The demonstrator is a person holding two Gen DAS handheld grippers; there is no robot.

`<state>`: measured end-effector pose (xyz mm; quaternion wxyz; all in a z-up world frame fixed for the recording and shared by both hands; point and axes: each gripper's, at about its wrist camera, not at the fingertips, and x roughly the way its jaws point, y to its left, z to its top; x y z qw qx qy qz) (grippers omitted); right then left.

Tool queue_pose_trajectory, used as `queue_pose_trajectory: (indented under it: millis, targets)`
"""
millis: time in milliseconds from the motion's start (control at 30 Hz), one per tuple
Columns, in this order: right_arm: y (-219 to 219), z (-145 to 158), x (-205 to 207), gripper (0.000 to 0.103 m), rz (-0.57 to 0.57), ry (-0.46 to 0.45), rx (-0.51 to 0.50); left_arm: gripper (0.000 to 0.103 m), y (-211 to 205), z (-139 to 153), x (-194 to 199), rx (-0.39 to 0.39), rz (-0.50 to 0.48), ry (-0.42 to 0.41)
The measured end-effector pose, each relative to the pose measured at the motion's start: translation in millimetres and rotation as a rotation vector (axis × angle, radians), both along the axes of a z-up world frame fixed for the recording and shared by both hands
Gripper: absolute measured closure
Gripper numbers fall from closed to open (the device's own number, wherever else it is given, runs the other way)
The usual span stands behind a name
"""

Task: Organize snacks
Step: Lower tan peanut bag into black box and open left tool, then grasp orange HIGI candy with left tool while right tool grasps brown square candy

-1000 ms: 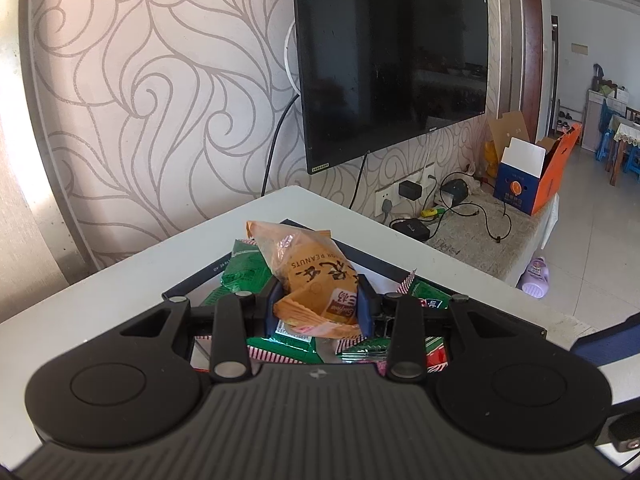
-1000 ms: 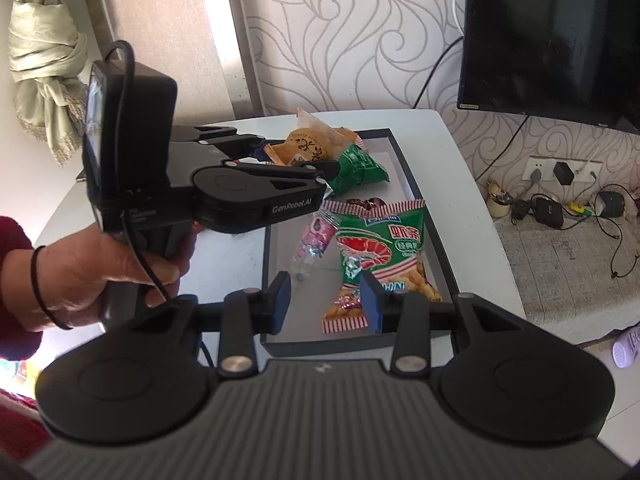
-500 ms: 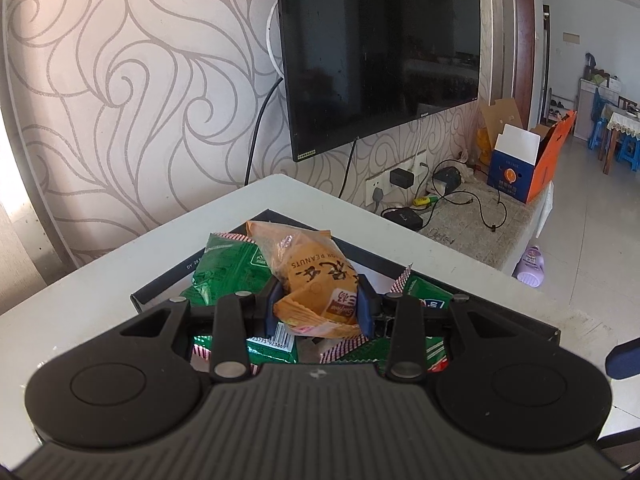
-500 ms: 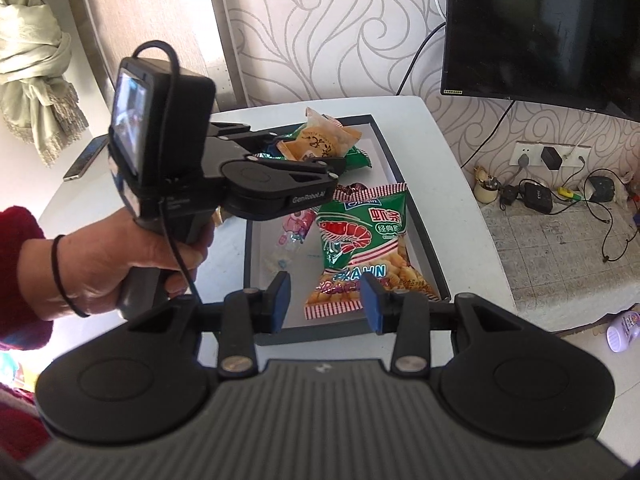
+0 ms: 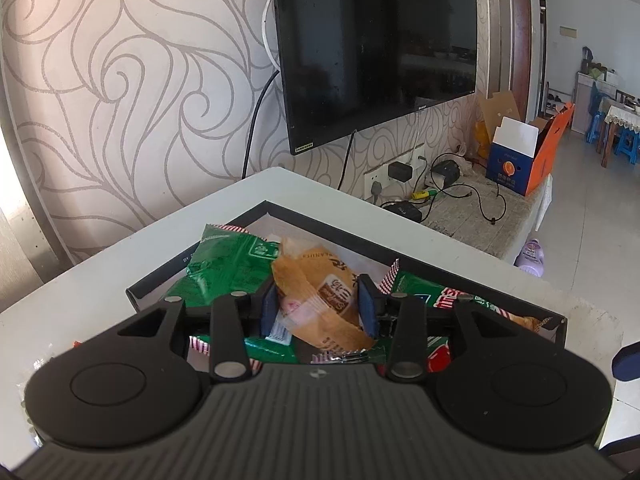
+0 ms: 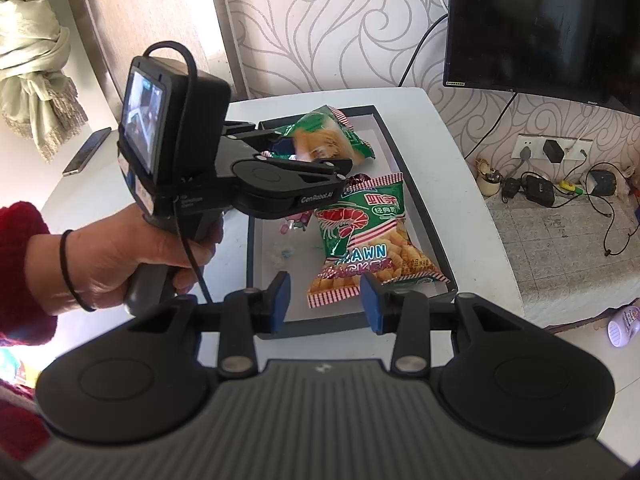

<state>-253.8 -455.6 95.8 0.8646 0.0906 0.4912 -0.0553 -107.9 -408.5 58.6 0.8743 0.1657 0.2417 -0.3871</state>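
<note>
Looking along the left gripper (image 5: 319,306) from its own camera, an orange peanut packet (image 5: 320,294) lies between the two blue pads (image 5: 269,310); the jaws have just been opening, and whether the pads still press on the packet cannot be told; the packet rests tilted on top of a green snack bag (image 5: 230,266) inside a dark-rimmed tray (image 5: 332,232); a second green and red bag (image 5: 440,300) lies to the right in the same tray; the tray sits on a white table (image 5: 100,280), and a black television (image 5: 376,48) hangs on the swirl-patterned wall beyond the far edge.

From the right gripper's camera, the right gripper (image 6: 326,302) hovers over the near end of the tray (image 6: 416,184) with its jaws parted and nothing between the pads; just beyond them lies a prawn cracker bag (image 6: 360,236), flat on the tray floor; at the far end the orange peanut packet (image 6: 320,140) sits on the green snack bag (image 6: 348,138), with the left gripper (image 6: 288,148) reaching in from the left; a hand (image 6: 120,260) in a red sleeve (image 6: 20,268) grips its handle; a phone (image 6: 86,152) lies on the table's far left.
</note>
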Motion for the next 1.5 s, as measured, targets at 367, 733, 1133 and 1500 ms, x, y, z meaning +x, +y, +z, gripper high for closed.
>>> queue_pose_trajectory:
  millis: [367, 733, 1133, 1500]
  targets:
    - [2, 1, 2, 0.062, -0.004, -0.011, -0.002, 0.055, 6, 2, -8, -0.004, -0.003, -0.012]
    - [4, 6, 4, 0.062, -0.001, -0.037, -0.009, 0.039, 24, 8, -21, -0.014, -0.003, -0.045]
    - [11, 8, 5, 0.062, 0.011, -0.053, -0.005, 0.037, 55, 12, -44, -0.02, 0.004, -0.039]
    - [26, 9, 14, 0.062, 0.067, -0.064, 0.014, 0.037, 108, 6, -50, -0.014, 0.088, -0.006]
